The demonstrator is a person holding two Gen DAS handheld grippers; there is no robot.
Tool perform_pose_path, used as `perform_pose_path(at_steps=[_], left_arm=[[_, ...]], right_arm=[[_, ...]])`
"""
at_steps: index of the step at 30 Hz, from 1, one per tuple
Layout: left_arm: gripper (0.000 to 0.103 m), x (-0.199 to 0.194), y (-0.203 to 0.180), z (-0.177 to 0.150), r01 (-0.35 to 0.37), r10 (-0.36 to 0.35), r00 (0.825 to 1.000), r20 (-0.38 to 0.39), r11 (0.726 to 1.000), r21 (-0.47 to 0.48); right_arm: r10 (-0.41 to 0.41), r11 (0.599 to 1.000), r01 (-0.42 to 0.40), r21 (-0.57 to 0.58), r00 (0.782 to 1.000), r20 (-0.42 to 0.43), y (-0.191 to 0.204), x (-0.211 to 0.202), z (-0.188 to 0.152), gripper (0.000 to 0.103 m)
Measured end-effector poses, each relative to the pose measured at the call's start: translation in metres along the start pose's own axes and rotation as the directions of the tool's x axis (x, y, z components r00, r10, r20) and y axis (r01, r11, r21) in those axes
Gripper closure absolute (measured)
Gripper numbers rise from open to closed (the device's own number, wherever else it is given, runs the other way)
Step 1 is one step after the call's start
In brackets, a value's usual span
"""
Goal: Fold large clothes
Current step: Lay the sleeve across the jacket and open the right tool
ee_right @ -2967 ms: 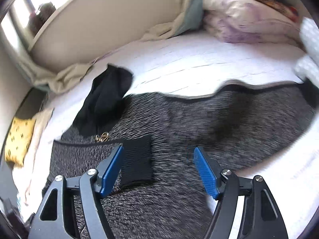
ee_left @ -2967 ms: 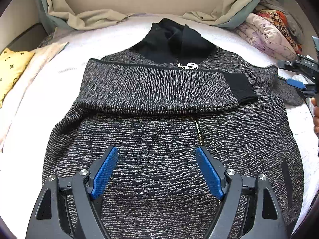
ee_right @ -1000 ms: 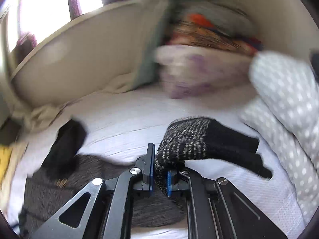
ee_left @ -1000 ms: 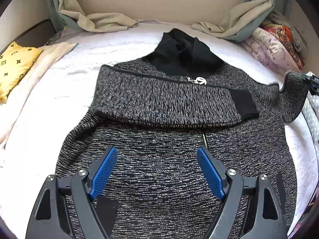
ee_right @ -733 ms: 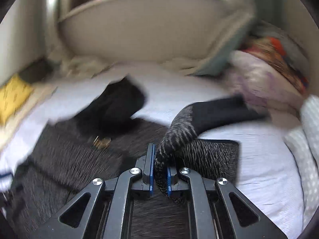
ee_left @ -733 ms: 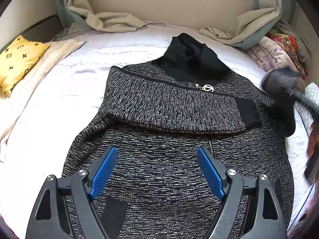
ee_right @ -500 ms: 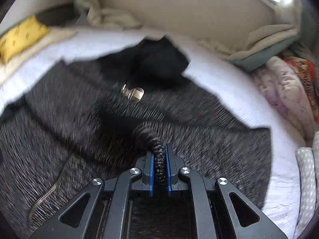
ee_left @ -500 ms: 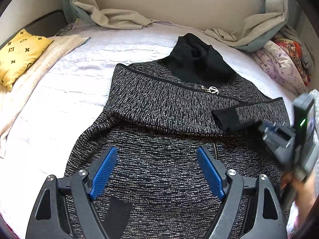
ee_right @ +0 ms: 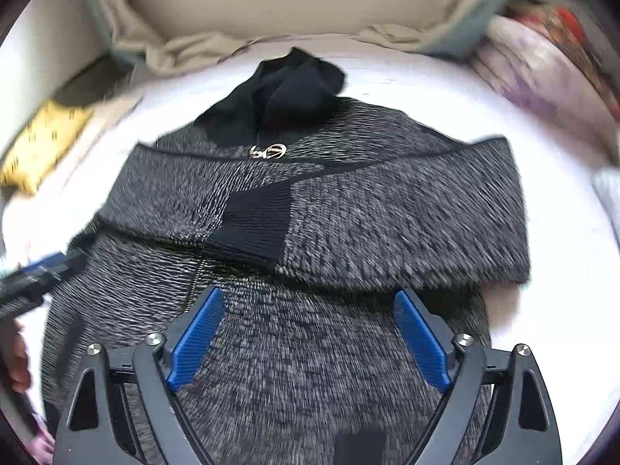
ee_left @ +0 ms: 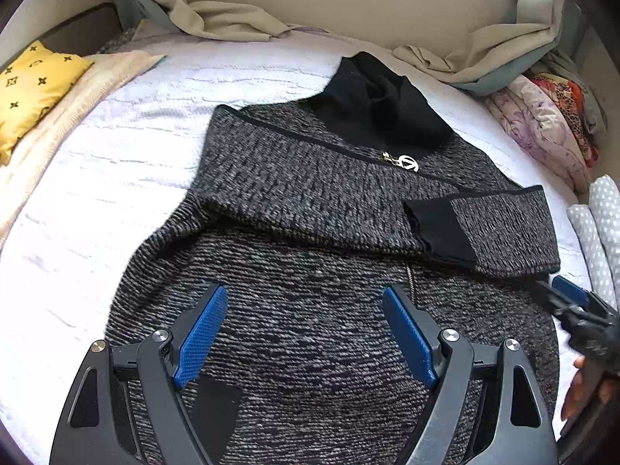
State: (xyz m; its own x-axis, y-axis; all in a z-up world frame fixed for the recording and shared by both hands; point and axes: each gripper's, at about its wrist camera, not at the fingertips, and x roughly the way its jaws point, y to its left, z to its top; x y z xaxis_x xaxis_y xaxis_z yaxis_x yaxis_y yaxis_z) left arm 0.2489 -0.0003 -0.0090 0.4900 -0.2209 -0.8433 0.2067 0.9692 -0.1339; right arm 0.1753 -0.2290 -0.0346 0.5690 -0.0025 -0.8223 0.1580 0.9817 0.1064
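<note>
A grey-and-black knit zip jacket [ee_left: 310,310] lies flat on the white bed [ee_left: 116,178], its black collar [ee_left: 379,108] at the far end. Both sleeves are folded across the chest; the right sleeve [ee_left: 500,228] with its black cuff [ee_left: 441,228] lies on top. It also shows in the right wrist view [ee_right: 407,217]. My left gripper [ee_left: 306,333] is open and empty above the jacket's lower half. My right gripper [ee_right: 306,341] is open and empty above the same area, and its tip shows at the right edge of the left wrist view [ee_left: 573,302].
A yellow patterned cushion [ee_left: 27,89] and a beige blanket [ee_left: 69,108] lie at the left. Beige curtain cloth [ee_left: 232,19] is bunched along the back wall. Floral bedding [ee_left: 542,124] and a dotted pillow [ee_left: 600,232] are stacked at the right.
My right gripper carried the right sleeve across the chest, let it go and opened, then drew back toward the hem. My left gripper stayed open above the lower half.
</note>
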Motion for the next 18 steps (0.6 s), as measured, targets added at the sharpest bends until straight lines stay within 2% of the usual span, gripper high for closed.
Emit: perform_pose_path(at_steps=[3,5,7,12,15,18], left_arm=[[0.018,0.002,-0.006,-0.006,0.044,-0.044,0.999,-0.021,0.999,0.011],[0.018,0.003,-0.012,-0.009,0.093,-0.092,0.995,-0.042,0.995,0.023],[0.018,0.002,-0.020,-0.010,0.119,-0.117,0.992,-0.042,0.992,0.039],[0.018,-0.002,-0.048,-0.001,0.122,-0.121,0.993,-0.015,0.987,0.106],[0.020,0.007,-0.061,0.014,0.187,-0.185,0.982,-0.043,0.981,0.058],[0.021,0.028,-0.071,0.028,0.264,-0.266,0.959,-0.100,0.964,-0.029]], right_arm=[[0.033,0.996,-0.034,0.081,0.999,0.011,-0.016,-0.010,0.001,0.011],[0.085,0.986,-0.079,0.149,0.996,-0.036,-0.028,-0.007,0.006,0.011],[0.134,0.975,-0.124,0.183,0.990,-0.043,-0.037,-0.007,0.012,0.011],[0.074,0.979,-0.079,0.190,0.997,0.031,-0.054,-0.021,0.030,0.011],[0.082,0.972,-0.091,0.215,0.995,0.054,-0.063,-0.028,0.036,0.011],[0.125,0.958,-0.138,0.252,0.990,0.064,-0.072,-0.035,0.035,0.011]])
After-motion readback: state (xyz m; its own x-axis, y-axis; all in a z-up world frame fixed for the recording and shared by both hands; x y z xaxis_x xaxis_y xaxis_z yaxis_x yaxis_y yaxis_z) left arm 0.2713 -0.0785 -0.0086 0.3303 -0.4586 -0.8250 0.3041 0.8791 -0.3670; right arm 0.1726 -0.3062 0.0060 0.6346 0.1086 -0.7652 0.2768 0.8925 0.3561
